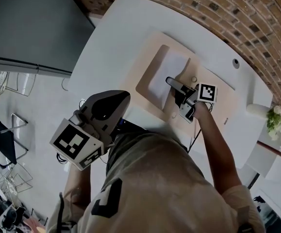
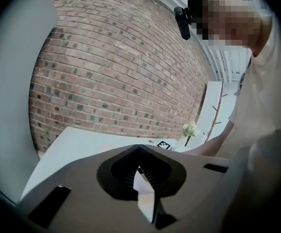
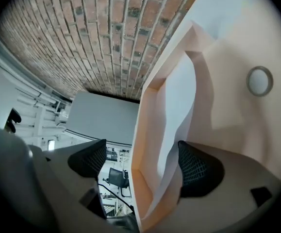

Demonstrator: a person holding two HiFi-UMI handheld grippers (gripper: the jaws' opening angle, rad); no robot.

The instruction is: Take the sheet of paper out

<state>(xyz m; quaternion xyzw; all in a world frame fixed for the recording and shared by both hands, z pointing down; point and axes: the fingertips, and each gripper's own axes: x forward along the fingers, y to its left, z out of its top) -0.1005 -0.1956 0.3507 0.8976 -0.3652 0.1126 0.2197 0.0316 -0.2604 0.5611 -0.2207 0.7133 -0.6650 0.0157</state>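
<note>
1. A pale peach paper envelope (image 1: 217,101) lies flat on a white table (image 1: 125,23) that stands against a red brick wall (image 1: 218,8).
2. A white sheet of paper (image 1: 165,74) sits in the envelope's open mouth, only partly covered. A small round button (image 1: 193,79) on the envelope is close beside it.
3. The right gripper (image 1: 175,85) reaches over the envelope, with its tips at the sheet's edge.
4. In the right gripper view, this gripper's (image 3: 142,161) jaws stand wide apart. The envelope's lip and the sheet (image 3: 176,101) run between them, and the right-hand pad (image 3: 198,169) lies against the paper. Nothing is clamped.
5. The left gripper (image 1: 112,106) is held near the person's body, well apart from the envelope.
6. In the left gripper view, its (image 2: 139,149) jaws are closed together at the tips.
7. A small bunch of white flowers (image 1: 276,118) stands at the table's far corner.
</note>
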